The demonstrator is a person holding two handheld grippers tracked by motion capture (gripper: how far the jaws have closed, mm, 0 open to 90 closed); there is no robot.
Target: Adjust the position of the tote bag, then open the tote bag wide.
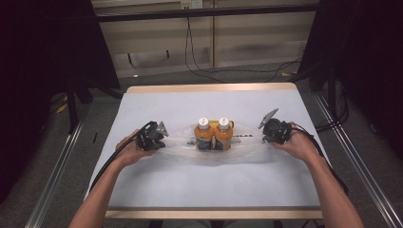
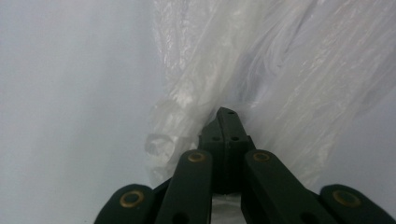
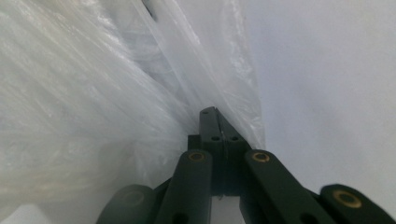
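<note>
Nearest us, we held the left gripper (image 1: pixel 159 134) and the right gripper (image 1: pixel 267 133) low over the bench (image 1: pixel 157 180), each with its jaws pressed fully together on an end of the clear plastic bag (image 1: pixel 183 142); the film bunched at the closed tips in both gripper views. The bag lay stretched between the two grippers at mid-bench. Inside it, two orange bottles (image 1: pixel 214 135) with white caps stood upright, touching side by side.
</note>
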